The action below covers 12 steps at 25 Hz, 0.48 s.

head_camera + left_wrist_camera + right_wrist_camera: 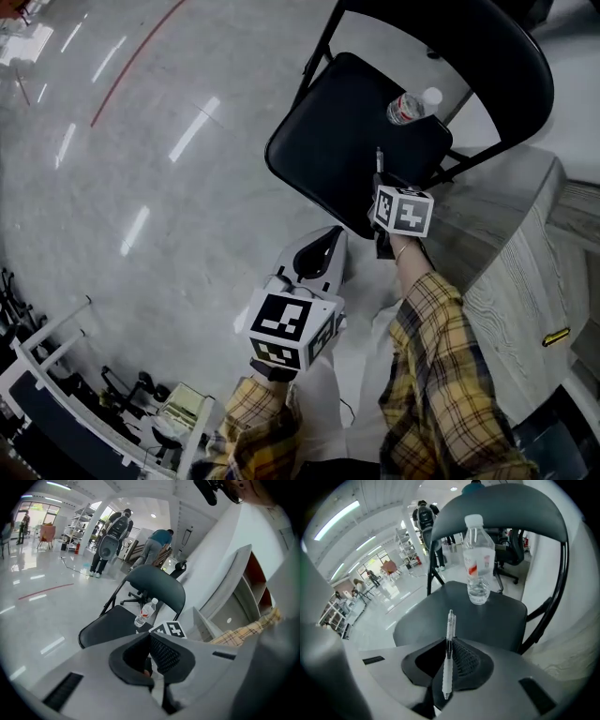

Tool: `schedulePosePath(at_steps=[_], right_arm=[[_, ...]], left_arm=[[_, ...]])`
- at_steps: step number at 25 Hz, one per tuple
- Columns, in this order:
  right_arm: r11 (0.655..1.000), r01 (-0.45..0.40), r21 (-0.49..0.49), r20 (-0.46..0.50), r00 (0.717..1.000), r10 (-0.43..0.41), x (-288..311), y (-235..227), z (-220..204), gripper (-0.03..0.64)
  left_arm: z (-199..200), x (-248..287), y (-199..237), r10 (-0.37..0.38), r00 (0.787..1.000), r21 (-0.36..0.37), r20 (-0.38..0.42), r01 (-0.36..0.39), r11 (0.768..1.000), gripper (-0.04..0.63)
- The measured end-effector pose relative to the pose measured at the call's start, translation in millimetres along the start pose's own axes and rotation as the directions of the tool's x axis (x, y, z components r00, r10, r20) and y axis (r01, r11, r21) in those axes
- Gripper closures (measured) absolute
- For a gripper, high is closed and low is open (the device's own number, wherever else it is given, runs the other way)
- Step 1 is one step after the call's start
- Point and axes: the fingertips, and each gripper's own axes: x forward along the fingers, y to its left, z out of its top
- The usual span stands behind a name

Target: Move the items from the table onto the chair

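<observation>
Right gripper [450, 644]: you are pinching a pen [447, 667] between its jaws, over the chair [422, 620] seat
Bottle [478, 559]: it is standing upright on the seat, beyond the pen
Left gripper [151, 644]: you are holding it short of the chair, jaws pressed together, empty

A glossy grey floor [141, 187] carries a curved red line [134, 64]. Across the room, a person with a backpack [115, 534] stands near shelving [77, 527]. Another person [157, 543] bends over. A wheeled office chair [514, 545] stands nearby.
</observation>
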Motion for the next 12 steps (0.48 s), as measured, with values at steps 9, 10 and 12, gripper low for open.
schedulePosePath(at_steps=[9,10,12], right_arm=[[0.997,0.07,0.009,-0.077,0.995,-0.069,38.5,-24.3,-34.4,0.561],[0.997,0.07,0.025,-0.083,0.994,-0.068,39.2,-25.0,-37.1,0.561],[0.997,0.059,0.046,-0.087,0.995,-0.055,39.2,-23.7,-39.4,0.56]], left_arm=[[-21.6,17.9,18.6,0.014,0.998,0.001,-0.055,-0.014,1.0,0.592],[-21.1,17.0,18.9,0.017,0.998,0.001,-0.054,-0.017,1.0,0.592],[-19.4,14.4,18.7,0.019,0.998,0.006,-0.052,-0.019,1.0,0.592]])
